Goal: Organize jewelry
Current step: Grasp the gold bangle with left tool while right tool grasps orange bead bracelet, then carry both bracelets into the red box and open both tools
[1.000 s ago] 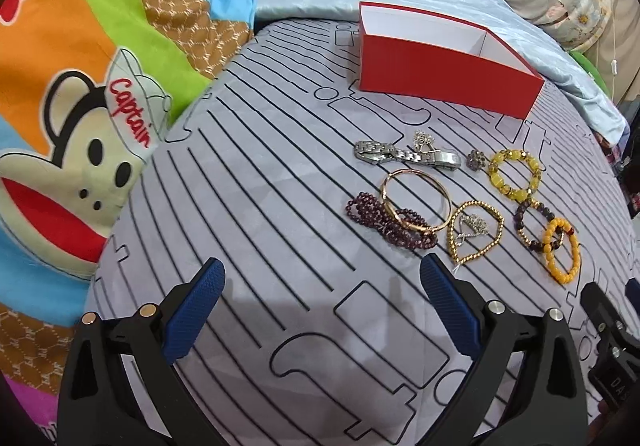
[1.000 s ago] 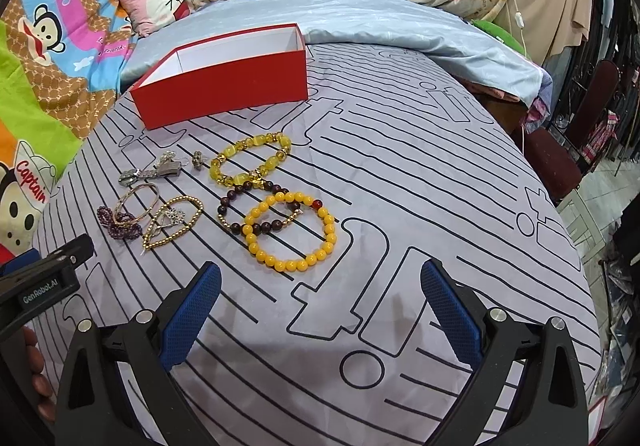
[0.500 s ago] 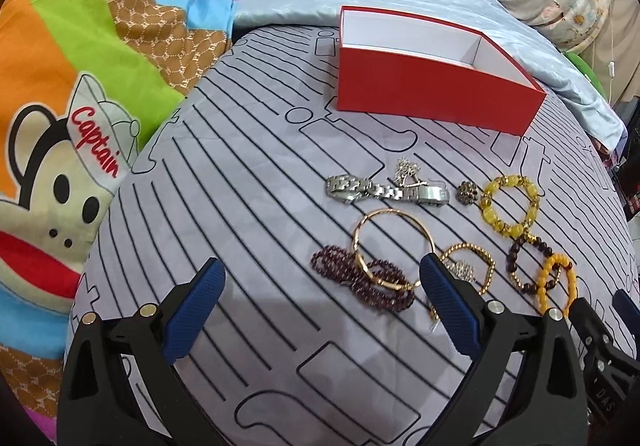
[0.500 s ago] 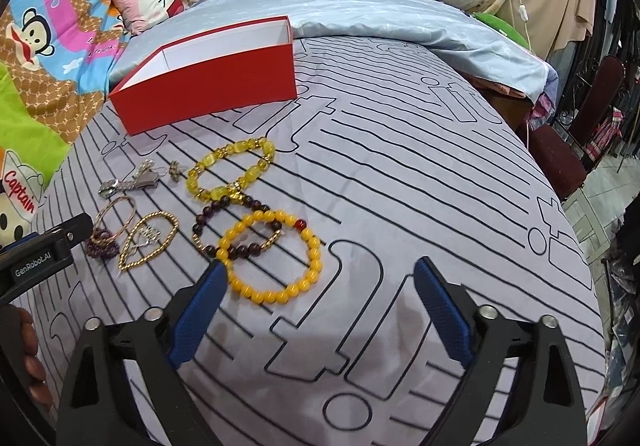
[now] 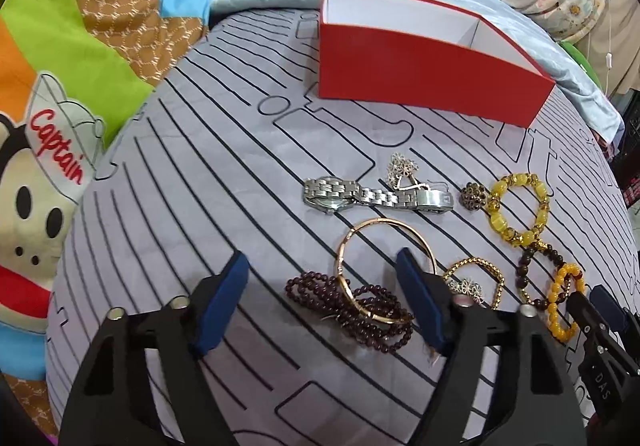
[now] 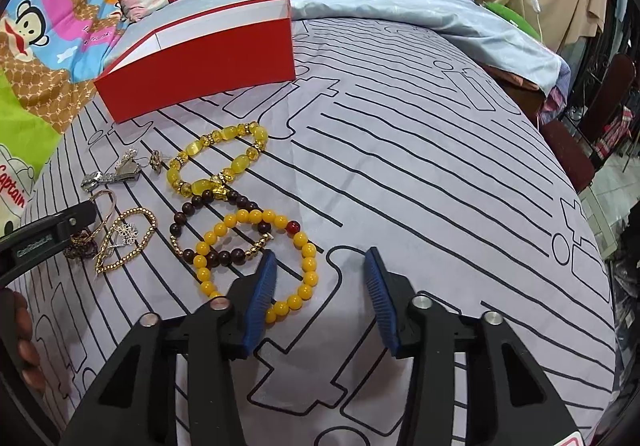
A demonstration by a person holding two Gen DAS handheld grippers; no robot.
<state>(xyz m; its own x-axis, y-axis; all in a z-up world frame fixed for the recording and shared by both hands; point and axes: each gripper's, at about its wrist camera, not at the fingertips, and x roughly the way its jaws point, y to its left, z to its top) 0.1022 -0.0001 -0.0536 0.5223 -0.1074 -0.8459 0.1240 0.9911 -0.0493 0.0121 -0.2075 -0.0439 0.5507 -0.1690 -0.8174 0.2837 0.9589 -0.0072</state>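
Several pieces of jewelry lie on the grey striped cloth (image 5: 200,174) before an open red box (image 5: 424,74), which also shows in the right wrist view (image 6: 200,62). My left gripper (image 5: 324,278) is open, its jaws either side of a dark purple bead strand (image 5: 360,310) and a gold bangle (image 5: 384,246). A silver watch (image 5: 360,198) lies beyond. My right gripper (image 6: 320,270) is open over the right side of an orange bead bracelet (image 6: 304,270). A yellow stone bracelet (image 6: 224,162) and a dark bead bracelet (image 6: 188,222) lie behind it.
A gold bead chain with a silver charm (image 6: 124,238), a small brooch (image 5: 474,196) and a silver pendant (image 5: 402,166) also lie in the group. Cartoon bedding (image 5: 60,86) rises on the left. A light blue sheet (image 6: 400,6) lies behind. The bed edge and a chair (image 6: 592,134) are at right.
Both grippers have moved forward and down toward the jewelry. Both sets of jaws have narrowed. The left now frames the purple beads and bangle; the right reaches the orange bracelet.
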